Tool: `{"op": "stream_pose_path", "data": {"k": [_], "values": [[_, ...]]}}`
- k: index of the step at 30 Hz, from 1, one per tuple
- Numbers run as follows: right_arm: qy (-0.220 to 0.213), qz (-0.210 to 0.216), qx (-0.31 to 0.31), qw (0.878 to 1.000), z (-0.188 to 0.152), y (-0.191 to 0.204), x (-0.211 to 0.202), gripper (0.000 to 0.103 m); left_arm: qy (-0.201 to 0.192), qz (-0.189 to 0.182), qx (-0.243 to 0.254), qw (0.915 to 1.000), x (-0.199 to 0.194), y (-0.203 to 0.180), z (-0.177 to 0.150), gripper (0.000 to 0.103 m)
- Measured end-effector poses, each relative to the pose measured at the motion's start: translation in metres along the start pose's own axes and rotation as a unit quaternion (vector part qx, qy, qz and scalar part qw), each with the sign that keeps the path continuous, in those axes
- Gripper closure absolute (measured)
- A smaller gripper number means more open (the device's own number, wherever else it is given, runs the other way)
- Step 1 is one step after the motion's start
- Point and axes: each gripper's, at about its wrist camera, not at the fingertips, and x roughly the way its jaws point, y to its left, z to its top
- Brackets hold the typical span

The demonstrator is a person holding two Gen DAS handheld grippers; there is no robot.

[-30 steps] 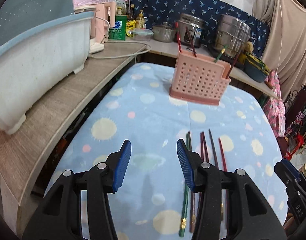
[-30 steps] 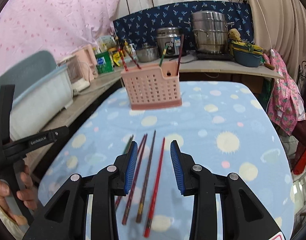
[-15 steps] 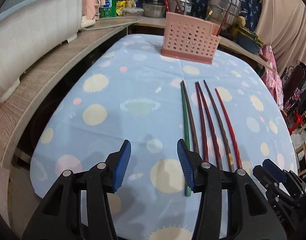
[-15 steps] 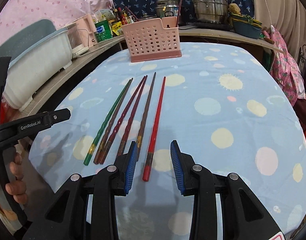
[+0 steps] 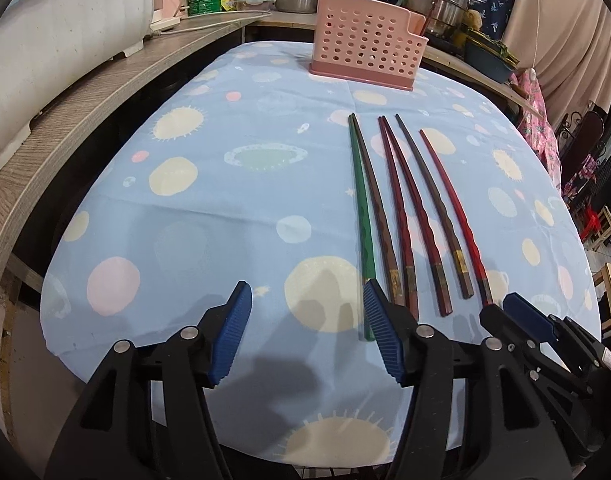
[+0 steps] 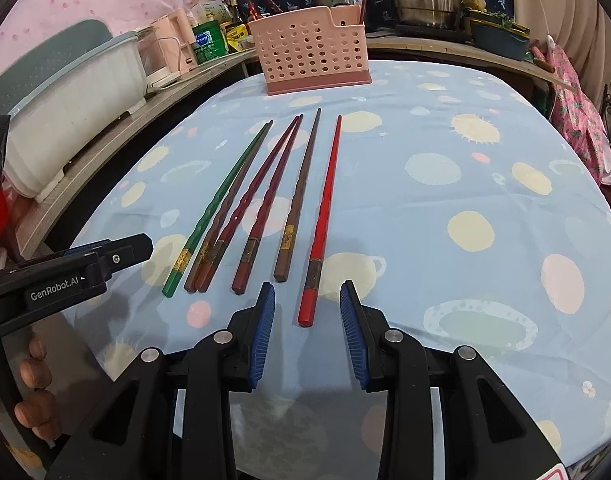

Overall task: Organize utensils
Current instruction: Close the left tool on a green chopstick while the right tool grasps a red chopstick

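Six chopsticks [image 6: 265, 204] lie side by side near the table's [image 5: 209, 208] front edge, tips toward the pink holder [image 5: 367, 54] at the back. Approach step. Left gripper [image 5: 305, 330], just widened, empty beside the green chopstick [image 5: 361, 216]; right gripper [image 6: 305, 334] narrowly open, straddling the red chopstick's [image 6: 321, 216] butt. Next: close, lift.

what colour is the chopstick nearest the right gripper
Bright red, seen best in the right wrist view.
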Motion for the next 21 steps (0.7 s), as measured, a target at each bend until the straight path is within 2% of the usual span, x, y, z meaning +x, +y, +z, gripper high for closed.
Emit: {"op": "stream_pose_path", "data": {"k": [11,21], "values": [[-0.001,-0.002,0.001,1.0,-0.001,-0.001,0.003,0.073,0.009,-0.019,0.018,0.9996,0.004,-0.014,-0.008,0.047],[-0.004,-0.012,-0.002,1.0,0.001,-0.004,0.006,0.083,0.013,-0.002,0.036,0.9993,0.017,-0.021,-0.011,0.049]]}}
